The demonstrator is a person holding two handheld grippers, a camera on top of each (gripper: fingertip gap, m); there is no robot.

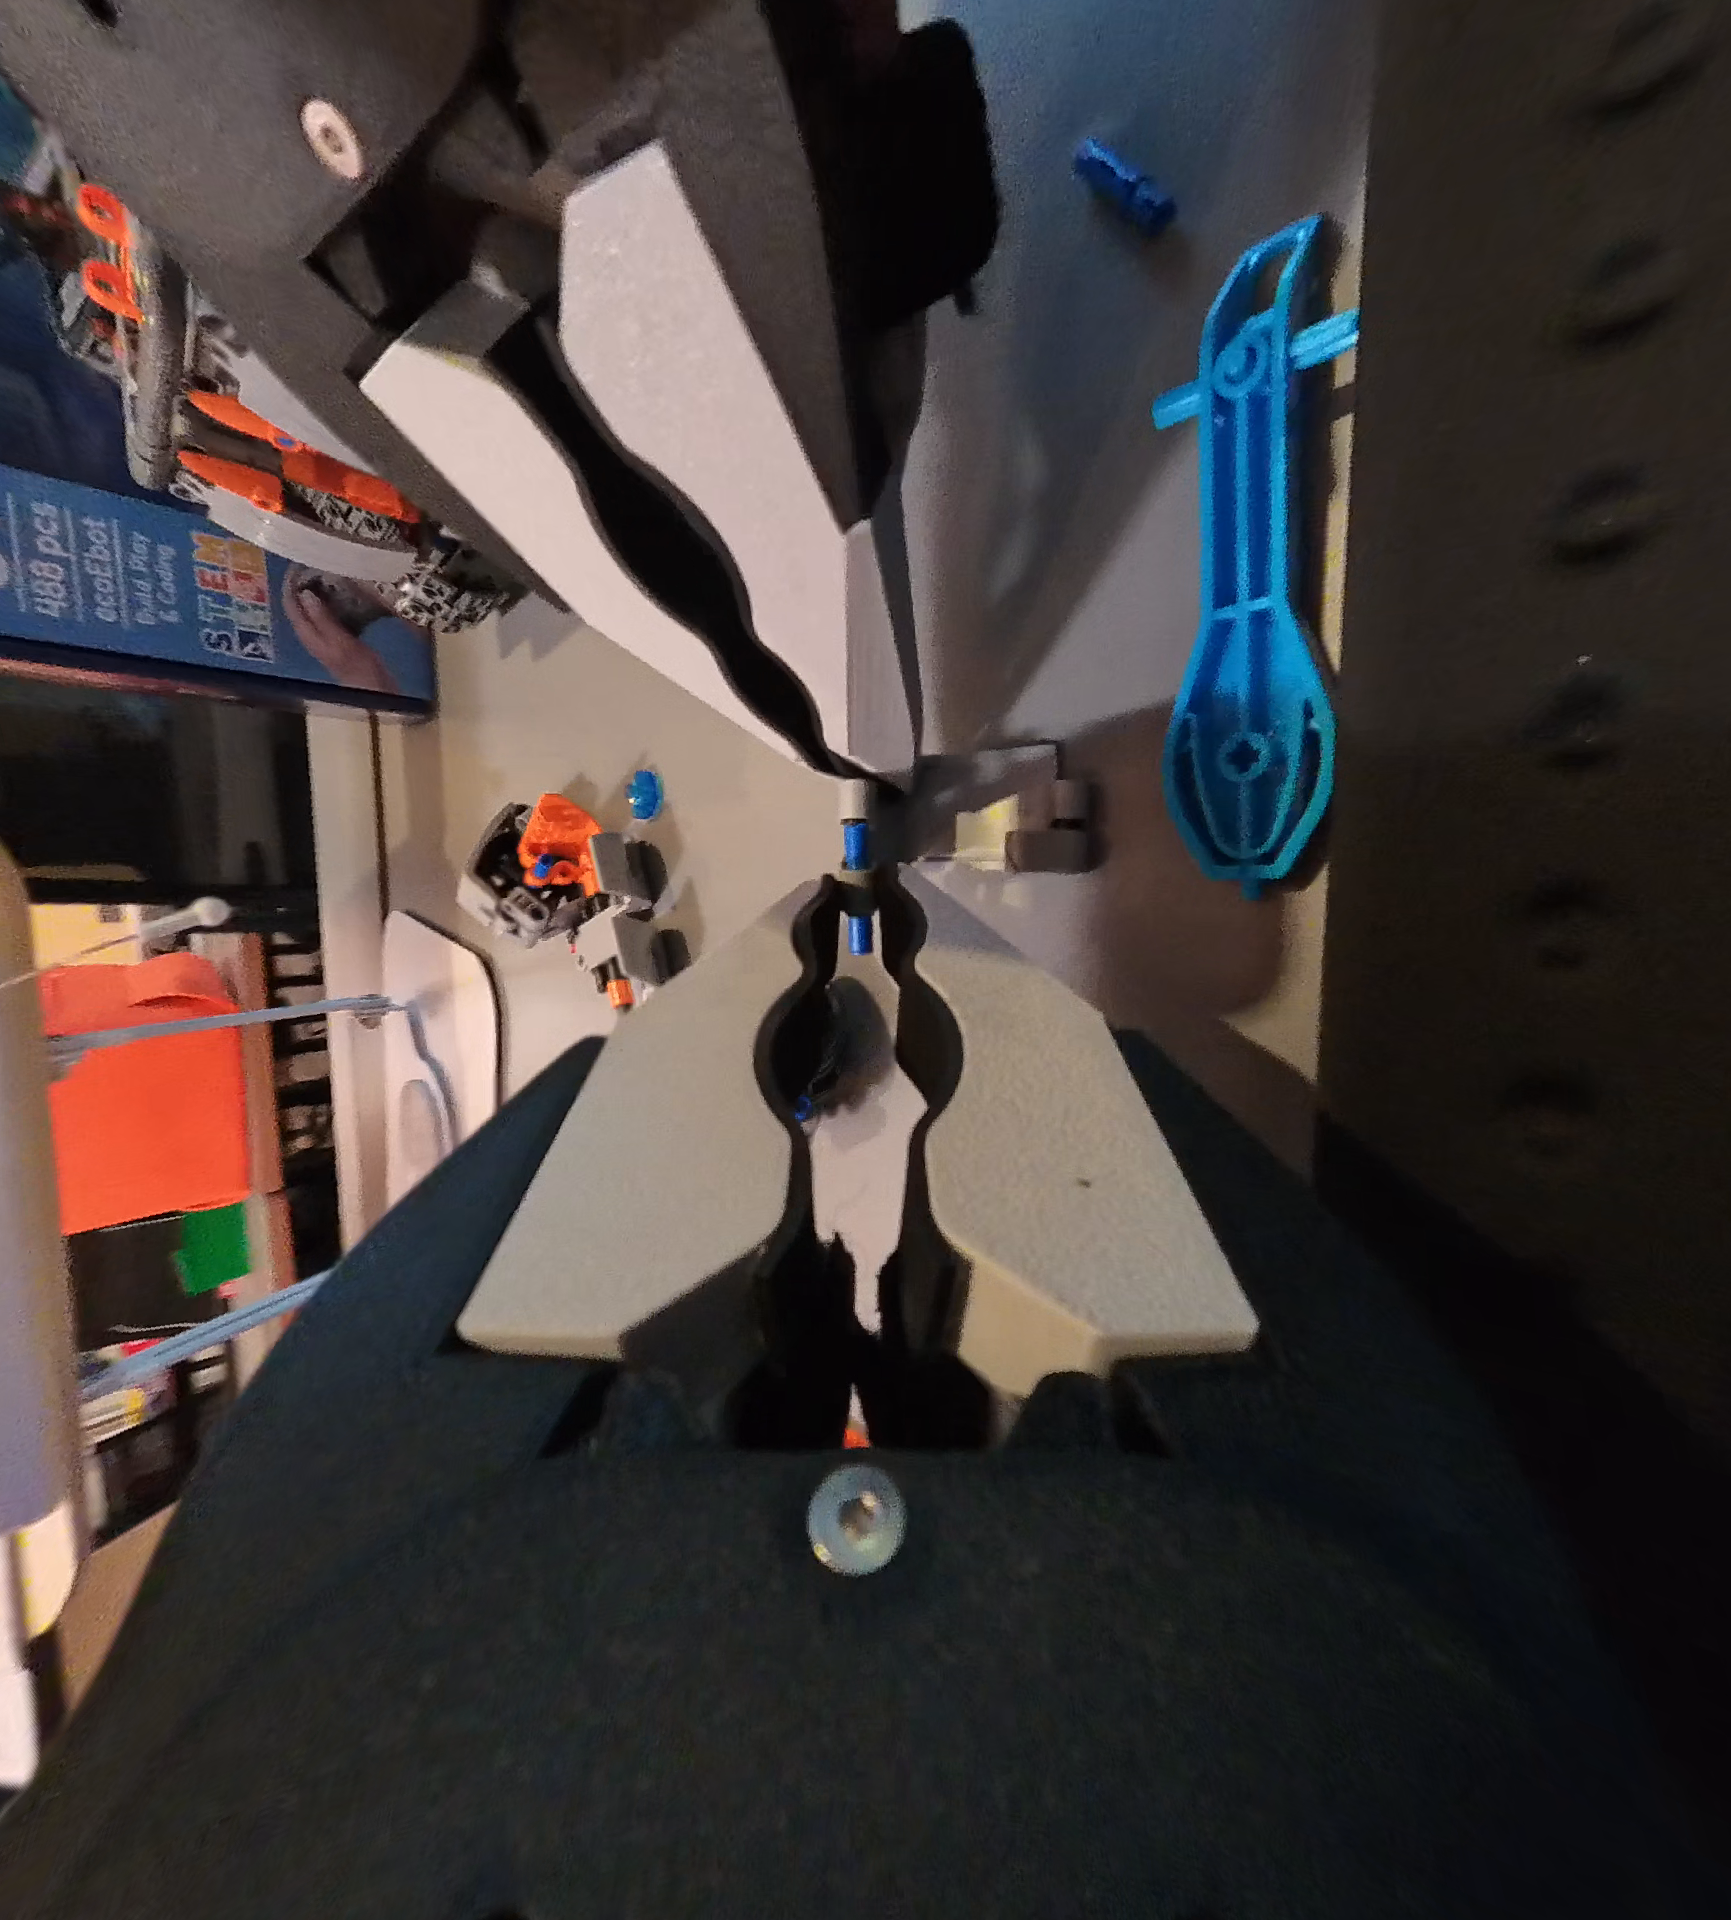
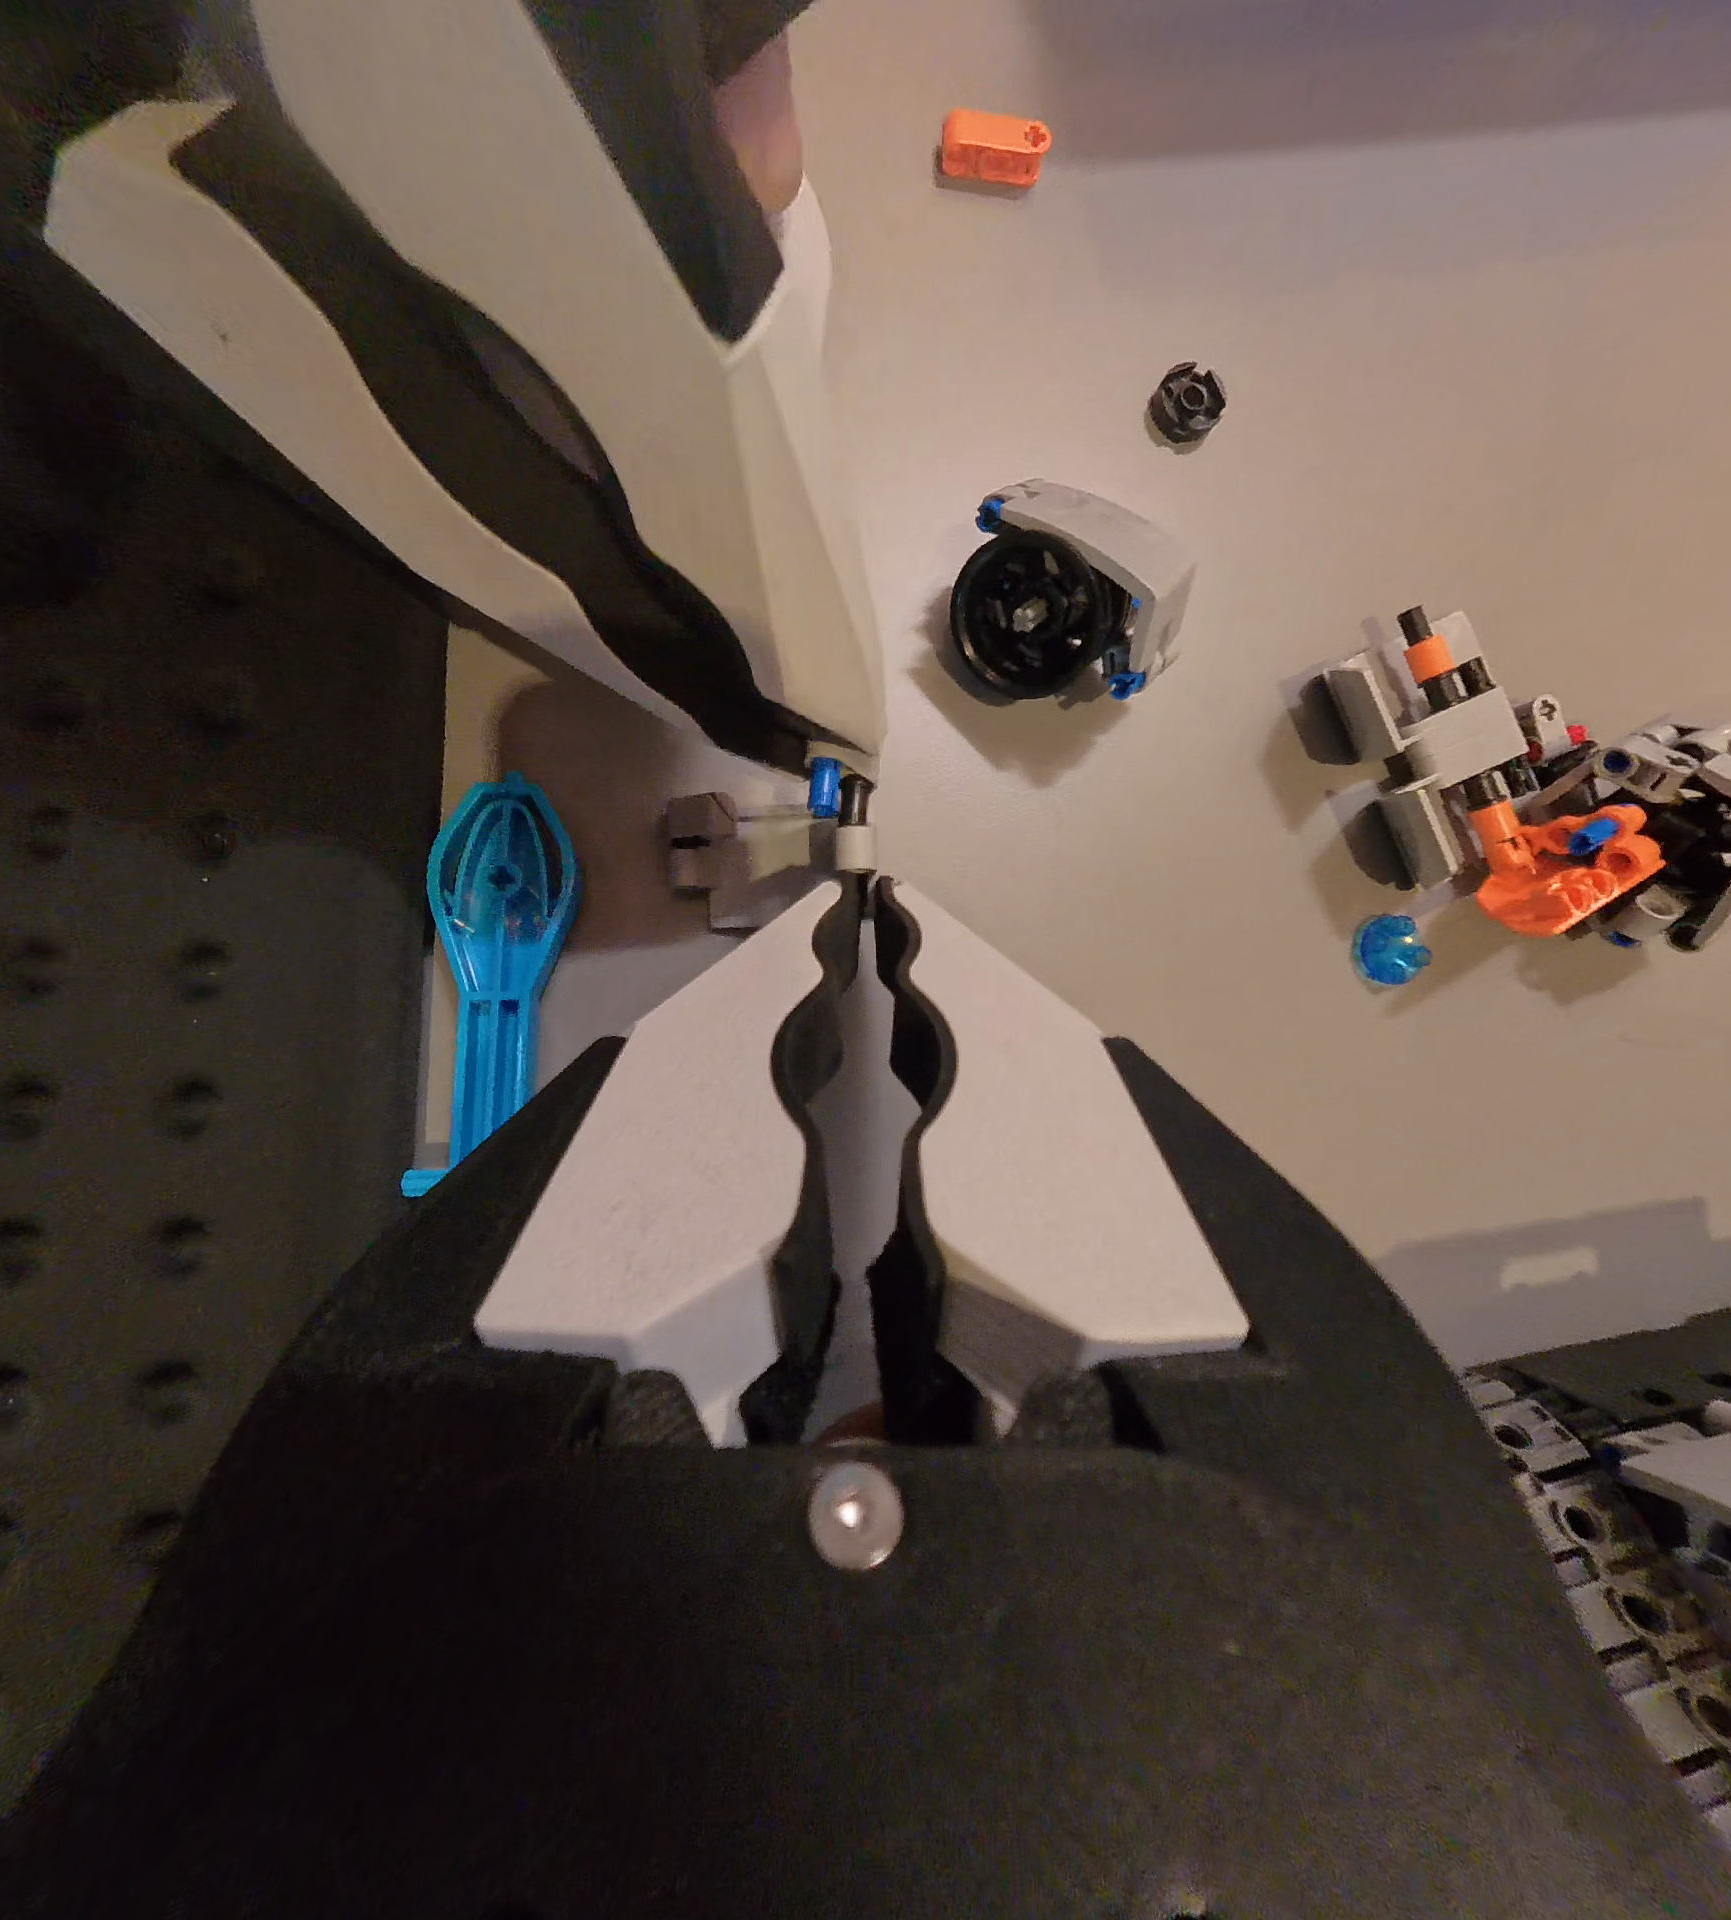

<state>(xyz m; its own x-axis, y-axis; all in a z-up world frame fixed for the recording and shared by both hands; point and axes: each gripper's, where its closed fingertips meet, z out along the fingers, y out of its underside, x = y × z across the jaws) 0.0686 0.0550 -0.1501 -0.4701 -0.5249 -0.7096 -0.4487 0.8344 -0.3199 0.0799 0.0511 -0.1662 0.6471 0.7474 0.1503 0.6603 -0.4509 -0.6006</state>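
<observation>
My left gripper is shut on a small blue pin whose tip sticks out past the fingertips. My right gripper is shut on a short black axle with a light grey bush. The two grippers meet tip to tip above the pale table. The blue pin and the grey bush touch or nearly touch end to end. The right gripper enters the left wrist view from the upper left. The left gripper enters the right wrist view the same way.
On the table lie a blue brick-separator tool, a grey angled piece, a black wheel in a grey housing, a grey-and-orange partial build, a clear blue stud, an orange connector, a loose blue pin. A blue kit box stands behind. The tips of both grippers are at nearly the same place. From either gripper's tips it is about 12 cm to the clear blue stud. My left wrist view looks at it from another angle.
</observation>
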